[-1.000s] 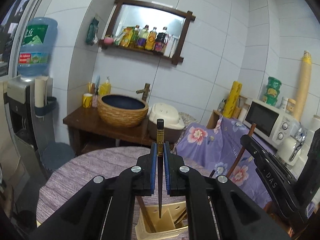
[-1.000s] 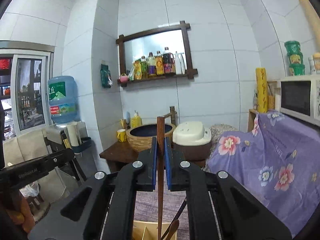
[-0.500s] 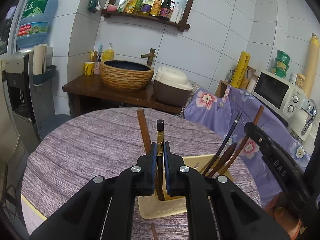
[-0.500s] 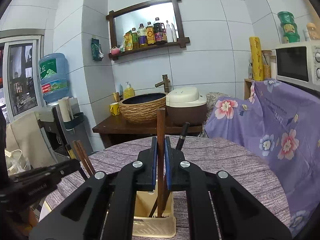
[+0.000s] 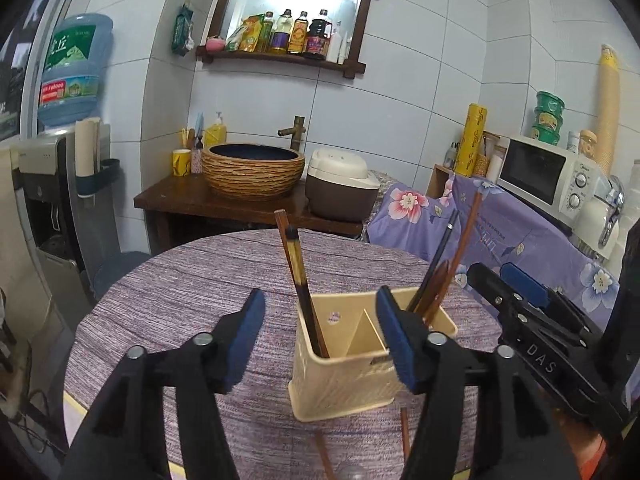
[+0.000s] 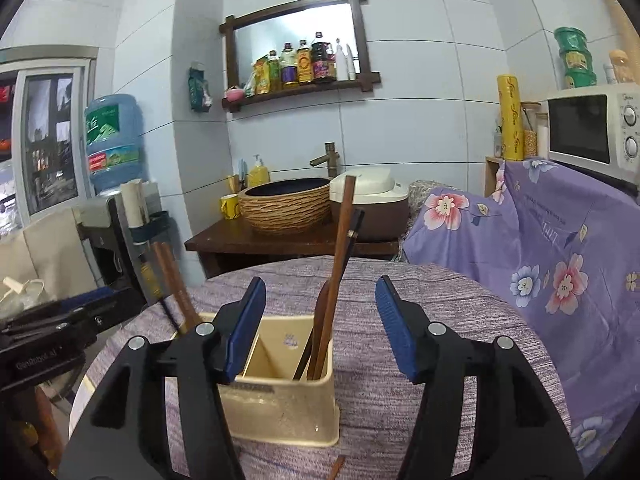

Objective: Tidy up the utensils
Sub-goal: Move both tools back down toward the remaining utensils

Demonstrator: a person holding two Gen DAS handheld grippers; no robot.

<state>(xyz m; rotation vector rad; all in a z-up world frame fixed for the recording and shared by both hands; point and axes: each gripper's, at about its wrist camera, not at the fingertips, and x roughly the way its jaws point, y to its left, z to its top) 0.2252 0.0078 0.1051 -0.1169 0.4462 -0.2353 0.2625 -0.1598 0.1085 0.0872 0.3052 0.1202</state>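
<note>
We hold the left gripper [image 5: 320,320] low over the round surface [image 5: 180,296] with its purple woven cloth. Its jaws are opening, and their blue pads press on nothing. Between and just beyond them stands the cream utensil holder [image 5: 344,376], split into compartments. In its left compartment, nearer the left jaw, two chopsticks [image 5: 298,276] lean together, a plain brown one and a dark patterned one, their tops tilted leftward. Behind the right jaw, more brown and black chopsticks [image 5: 448,264] rise from the holder's right side and slant to the right. Below the holder, two loose brown sticks [image 5: 405,428] lie on the cloth between the jaws.

To the right we hold the right gripper [image 6: 320,320], whose jaws are also opening with nothing pressed between the pads. The same holder sits just ahead, partly hidden behind its left jaw. A brown chopstick and a thinner black one stand in the compartment between these jaws, leaning slightly right. Left of the left jaw, the other pair pokes up past the holder's far end.
</note>
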